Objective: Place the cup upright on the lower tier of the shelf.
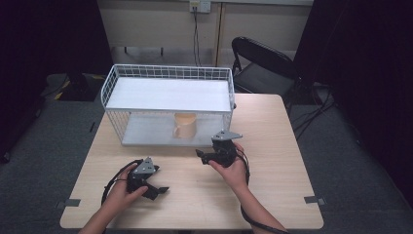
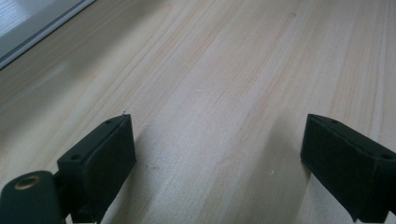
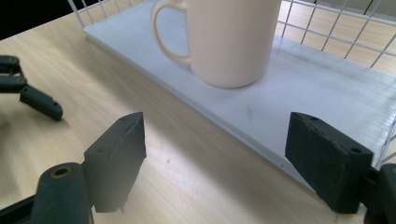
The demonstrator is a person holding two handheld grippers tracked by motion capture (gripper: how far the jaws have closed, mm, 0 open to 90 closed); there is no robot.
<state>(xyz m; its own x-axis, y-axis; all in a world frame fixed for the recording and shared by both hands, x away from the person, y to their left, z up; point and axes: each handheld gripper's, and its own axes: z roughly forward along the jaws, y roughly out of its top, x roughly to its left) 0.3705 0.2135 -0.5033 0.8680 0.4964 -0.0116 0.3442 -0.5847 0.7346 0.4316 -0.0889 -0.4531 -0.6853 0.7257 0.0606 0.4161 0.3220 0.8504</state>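
High view: a person's hands hold two black tongs over a light wood counter (image 1: 272, 195). Left tongs (image 1: 157, 188) sit low near the front edge, jaws apart and holding nothing. Behind them stands a white wire rack (image 1: 168, 73); a cream mug (image 1: 185, 126) stands upright on its lower shelf. Right tongs (image 1: 203, 157), jaws apart and empty, are just in front of the mug.
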